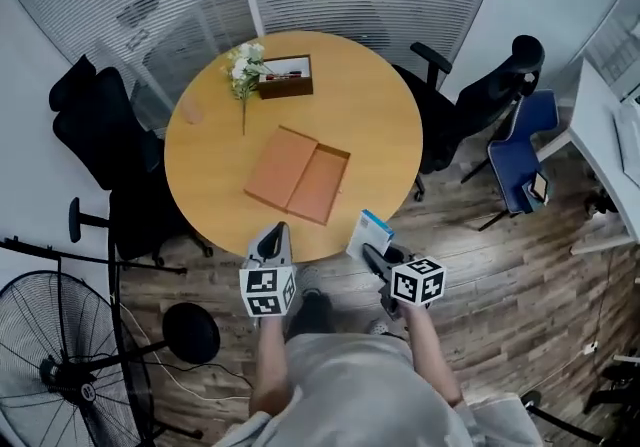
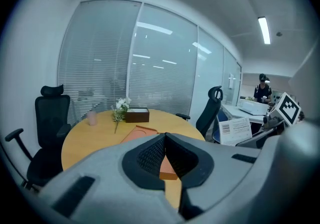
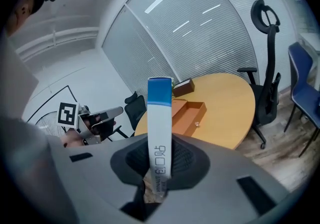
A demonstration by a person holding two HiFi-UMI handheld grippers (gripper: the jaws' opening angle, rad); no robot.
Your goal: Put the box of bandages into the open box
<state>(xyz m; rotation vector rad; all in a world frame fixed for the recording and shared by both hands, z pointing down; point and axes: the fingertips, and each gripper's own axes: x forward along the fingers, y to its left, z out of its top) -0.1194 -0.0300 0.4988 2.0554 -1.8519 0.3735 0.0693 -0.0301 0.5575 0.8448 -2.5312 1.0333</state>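
Observation:
A white and blue box of bandages [image 3: 160,133] stands upright between the jaws of my right gripper [image 3: 159,168], which is shut on it. From the head view the bandage box [image 1: 371,233] hangs off the table's near edge, held by the right gripper [image 1: 372,253]. The open orange box [image 1: 300,175] lies flat in the middle of the round wooden table [image 1: 380,125], lid folded out to the left; it shows as the open box [image 3: 187,114] ahead of the right gripper. My left gripper [image 1: 276,235] hovers at the table's near edge, jaws shut and empty, with the orange box [image 2: 142,133] ahead.
A brown tray [image 1: 286,76] and white flowers [image 1: 244,67] sit at the table's far side, a pink cup [image 1: 190,113] at its left. Black office chairs [image 1: 110,135] stand left and right [image 1: 480,95], a blue chair [image 1: 525,150] further right, a floor fan [image 1: 60,355] at lower left.

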